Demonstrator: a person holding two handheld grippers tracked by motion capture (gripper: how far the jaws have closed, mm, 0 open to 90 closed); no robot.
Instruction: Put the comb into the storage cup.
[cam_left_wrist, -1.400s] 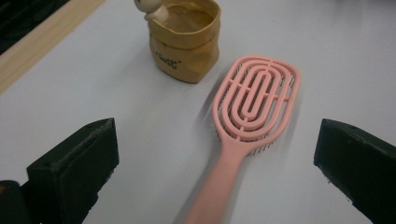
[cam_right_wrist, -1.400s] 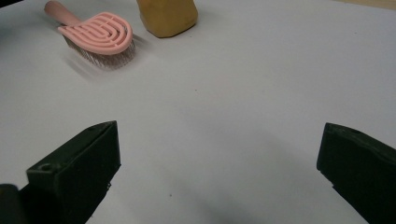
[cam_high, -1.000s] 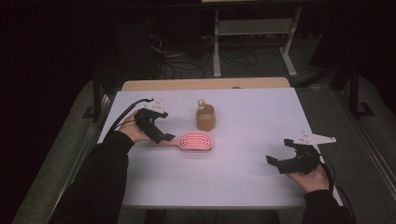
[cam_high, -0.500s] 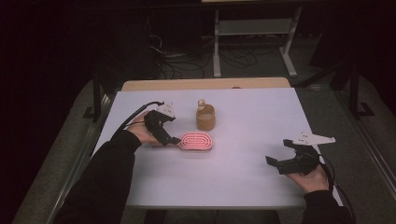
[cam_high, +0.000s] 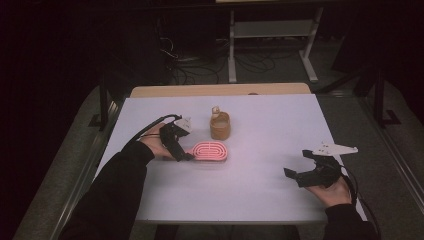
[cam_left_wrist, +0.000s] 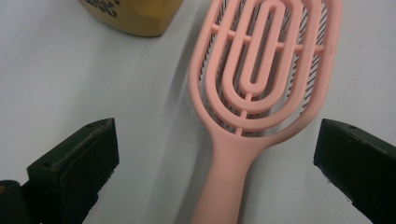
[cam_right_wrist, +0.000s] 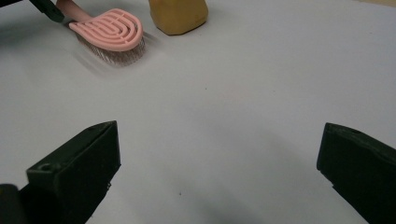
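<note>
A pink vented hairbrush (cam_high: 210, 151) lies bristles down near the middle of the white table (cam_high: 260, 125). Its handle (cam_left_wrist: 224, 186) runs toward my left gripper (cam_high: 181, 152), which is open, one jaw on each side of the handle and clear of it. In the left gripper view the brush head (cam_left_wrist: 261, 65) lies ahead of the jaws. A tan container (cam_high: 220, 126) stands just behind the brush. My right gripper (cam_high: 300, 176) hovers open near the table's right front, with nothing between its jaws. The brush (cam_right_wrist: 109, 30) and container (cam_right_wrist: 180, 16) lie far ahead of it.
A wooden strip (cam_high: 220, 90) runs along the table's far edge. Beyond it stand a metal stand (cam_high: 272, 30) and cables on the dark floor. Bare white tabletop (cam_right_wrist: 243, 102) spreads between the two grippers.
My left gripper has moved right and forward onto the brush handle, its jaws now straddling it. The right gripper has stayed where it was.
</note>
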